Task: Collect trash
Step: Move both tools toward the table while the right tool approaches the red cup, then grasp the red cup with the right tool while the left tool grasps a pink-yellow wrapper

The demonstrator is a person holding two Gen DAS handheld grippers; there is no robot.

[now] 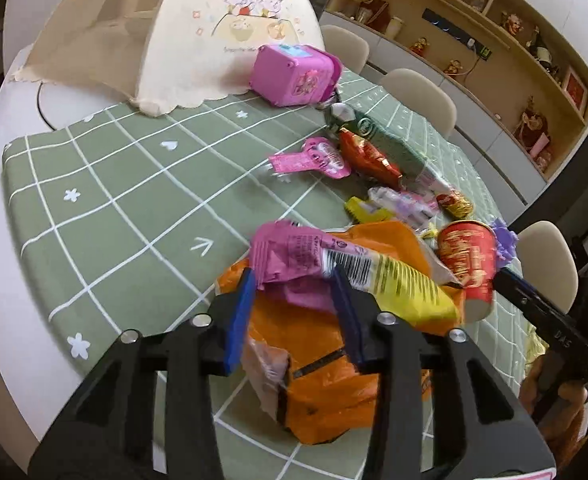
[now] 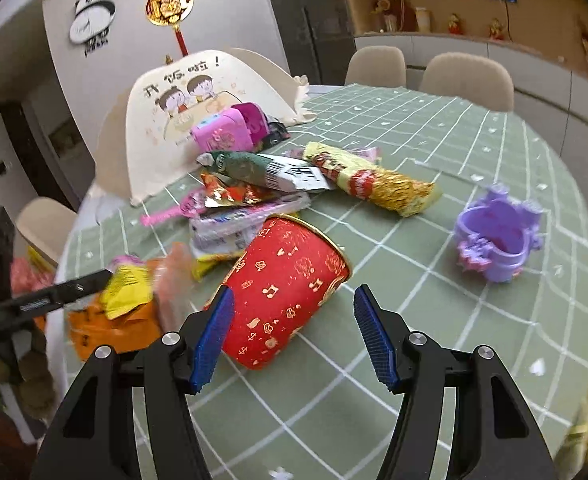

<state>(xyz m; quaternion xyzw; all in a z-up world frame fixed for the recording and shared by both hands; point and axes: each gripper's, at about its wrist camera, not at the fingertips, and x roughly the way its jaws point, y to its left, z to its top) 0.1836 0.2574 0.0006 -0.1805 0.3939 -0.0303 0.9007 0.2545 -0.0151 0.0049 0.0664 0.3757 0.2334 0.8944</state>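
Wrapper (image 1: 294, 256) pinched, pink-and-yellow, in left gripper (image 1: 294, 300) above orange bag (image 1: 325, 368), ready to stuff | right gripper (image 2: 294, 336) gaping, empty, lining up red cup (image 2: 286, 292) lying on tablecloth (image 2: 433, 320)

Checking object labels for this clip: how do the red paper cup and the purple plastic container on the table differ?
The red paper cup lies tipped on its side; the purple plastic container sits with its opening facing up. The cup is plain-walled with small gold prints and a gold rim; the container has frilly, flower-like edges. The cup lies between the open right tongs and touches the wrapper pile; the container stands alone, off to the side. Both look empty and rest on the green checked tablecloth.
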